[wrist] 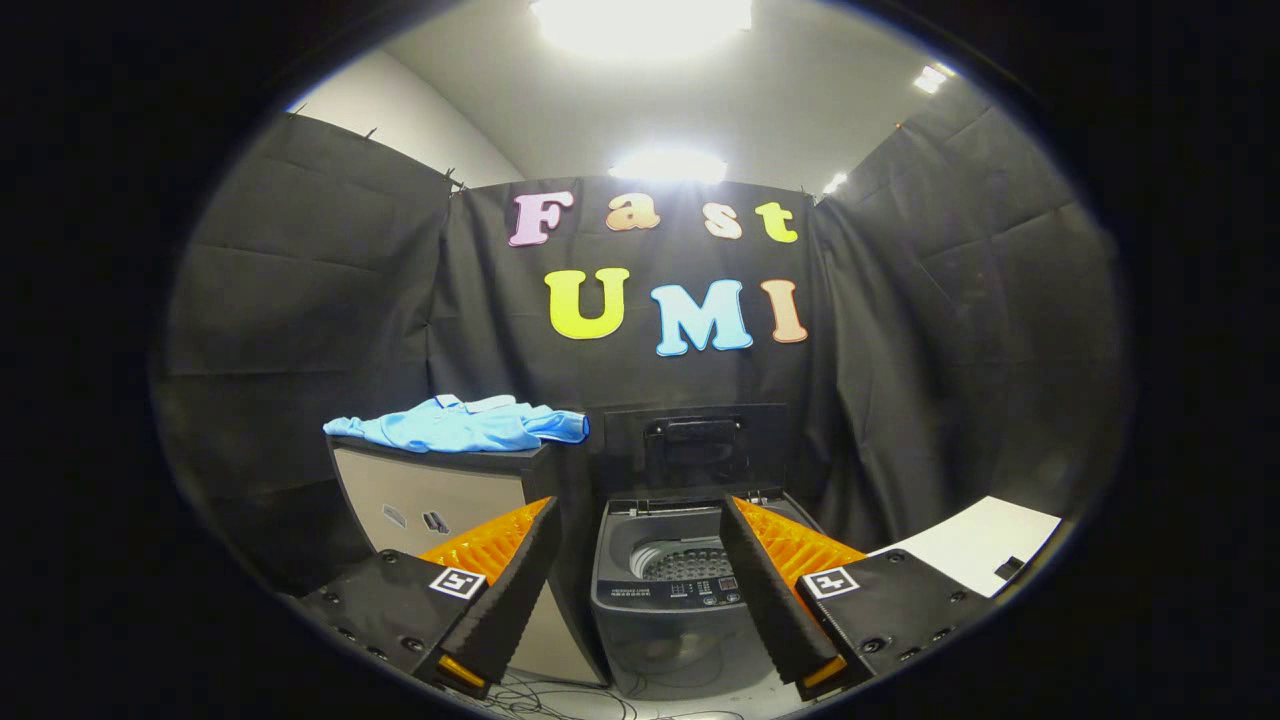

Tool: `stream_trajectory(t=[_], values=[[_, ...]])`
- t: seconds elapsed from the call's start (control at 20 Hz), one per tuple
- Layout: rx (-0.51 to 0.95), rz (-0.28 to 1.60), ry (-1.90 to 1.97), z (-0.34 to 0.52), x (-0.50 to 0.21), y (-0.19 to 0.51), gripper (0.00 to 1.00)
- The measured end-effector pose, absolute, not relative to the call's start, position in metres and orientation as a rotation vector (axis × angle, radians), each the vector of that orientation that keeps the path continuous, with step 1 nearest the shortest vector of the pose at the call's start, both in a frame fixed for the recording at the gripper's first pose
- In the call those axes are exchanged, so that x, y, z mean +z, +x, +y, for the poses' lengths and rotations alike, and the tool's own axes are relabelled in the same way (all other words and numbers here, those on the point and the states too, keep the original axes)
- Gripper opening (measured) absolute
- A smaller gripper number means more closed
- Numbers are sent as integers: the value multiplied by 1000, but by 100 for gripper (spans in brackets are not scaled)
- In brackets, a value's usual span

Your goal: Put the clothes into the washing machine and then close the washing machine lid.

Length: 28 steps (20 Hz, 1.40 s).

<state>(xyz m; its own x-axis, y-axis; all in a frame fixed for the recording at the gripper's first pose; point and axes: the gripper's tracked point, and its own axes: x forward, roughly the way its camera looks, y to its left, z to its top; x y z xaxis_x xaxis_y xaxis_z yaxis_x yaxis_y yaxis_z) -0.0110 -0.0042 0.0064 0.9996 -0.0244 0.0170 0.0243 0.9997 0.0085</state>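
Gripper view | hand-held gripper (640,590) spread, empty | clothes (460,424) beyond left finger

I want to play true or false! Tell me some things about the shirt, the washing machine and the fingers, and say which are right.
1. The blue shirt lies on the cabinet. True.
2. The washing machine has its lid shut. False: the lid stands up open, and the drum shows.
3. The gripper holds the shirt. False: its fingers are open with nothing between them, and the shirt is beyond them.
4. The washing machine stands beside the cabinet. True.
5. The shirt is already in the drum. False: it is on the cabinet.
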Motion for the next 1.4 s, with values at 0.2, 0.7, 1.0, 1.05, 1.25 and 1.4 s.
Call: stream_trajectory(t=[0.2, 0.7, 1.0, 1.05, 1.25, 1.4], values=[[-12, -26, 1, 3, 17, -9, 99], [50, -67, -43, 41, 79, 33, 99], [118, -65, -17, 71, 106, 76, 99], [133, -73, -20, 78, 113, 84, 99], [205, -63, -49, 106, 127, 118, 99], [260, -6, -53, 131, 124, 147, 98]])
